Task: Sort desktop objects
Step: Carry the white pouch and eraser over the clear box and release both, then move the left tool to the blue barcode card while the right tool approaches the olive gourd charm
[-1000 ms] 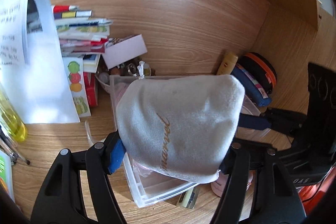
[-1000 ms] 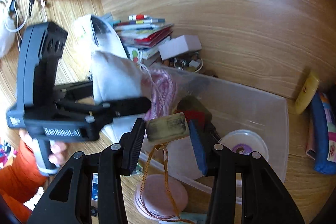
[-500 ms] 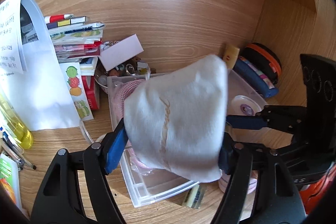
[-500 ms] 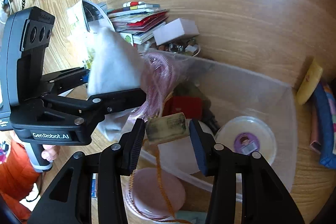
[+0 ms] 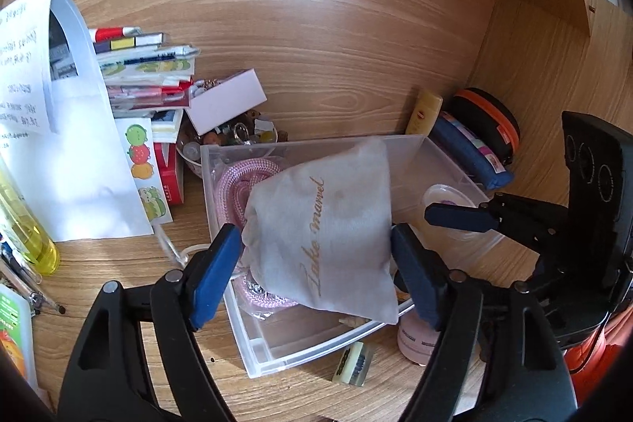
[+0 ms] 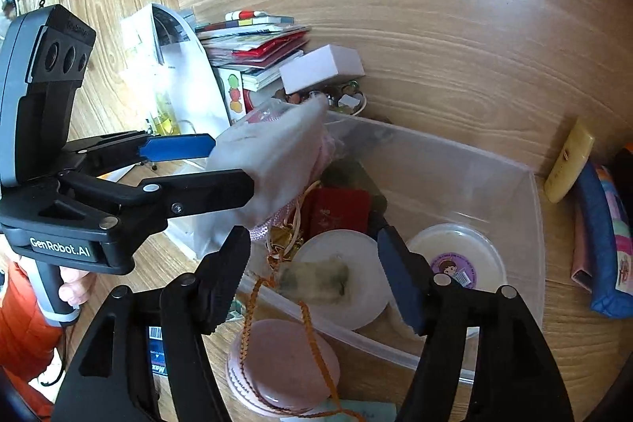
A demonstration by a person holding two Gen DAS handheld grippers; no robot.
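My left gripper [image 5: 316, 256] is shut on a white cloth pouch [image 5: 328, 232] with gold lettering and holds it over the left end of a clear plastic bin [image 5: 411, 149]. The pouch also shows in the right wrist view [image 6: 273, 157], above the bin [image 6: 526, 192]. My right gripper [image 6: 316, 271] is open over the bin's front edge. A small greenish tag [image 6: 312, 281] on an orange cord [image 6: 253, 307] is blurred between its fingers, free of them, above a white round lid [image 6: 344, 256]. A pink rope coil [image 5: 245, 180] lies in the bin.
A book stack [image 5: 146, 82], a white box [image 5: 225, 101] and a white paper bag [image 5: 59, 153] stand left of the bin. A yellow bottle [image 5: 23, 236] is at far left. Pouches [image 5: 470, 153] lie to the right. A pink round case [image 6: 285, 366] sits before the bin.
My right gripper has opened and let go of the greenish tag, which drops toward the bin. My left gripper has lowered and turned the white pouch over the bin.
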